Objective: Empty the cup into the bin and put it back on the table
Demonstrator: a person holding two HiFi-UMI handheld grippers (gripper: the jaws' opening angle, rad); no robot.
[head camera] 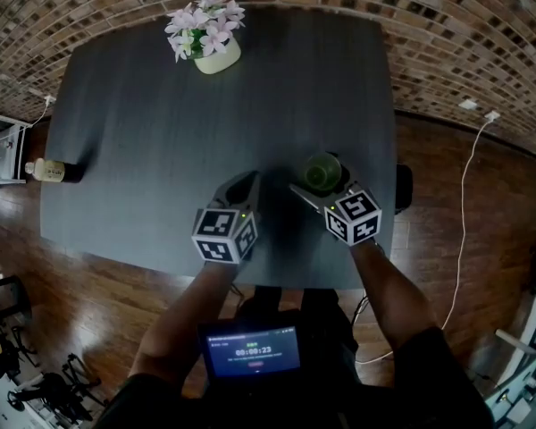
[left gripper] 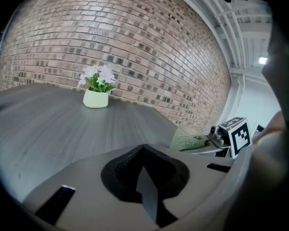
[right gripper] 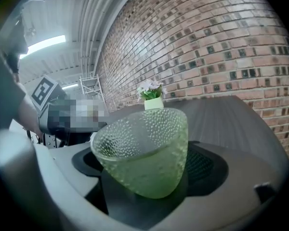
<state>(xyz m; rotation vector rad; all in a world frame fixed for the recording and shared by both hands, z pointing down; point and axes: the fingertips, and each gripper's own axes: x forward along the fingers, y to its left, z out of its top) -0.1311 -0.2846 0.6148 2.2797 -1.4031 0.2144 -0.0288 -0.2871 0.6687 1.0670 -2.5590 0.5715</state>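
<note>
My right tool [head camera: 324,184] stands with its jaws wide apart around the green dimpled glass cup [right gripper: 144,148]. The cup sits between the two pads [right gripper: 204,165], and I judge that they bracket it rather than press on it: a narrow gap seems to show at the cup's right wall. The head view places the cup mouth-up on the dark worktop [head camera: 161,132], near its front right edge. Through the glass I see no contents, so the cup reads as empty. My left tool [left gripper: 145,174] hovers just beside the right one, its jaws together on nothing. At the far edge stands a pale pot of pink flowers [head camera: 216,56], well apart from the cup. A small bottle [head camera: 49,170] rests at the left edge. No bin appears in any view.

Stage of task, as judged: the emptying looks complete and the cup is back on the worktop. What remains is for me to draw the right tool clear without nudging the cup, since the glass stands close to the worktop's edge.
</note>
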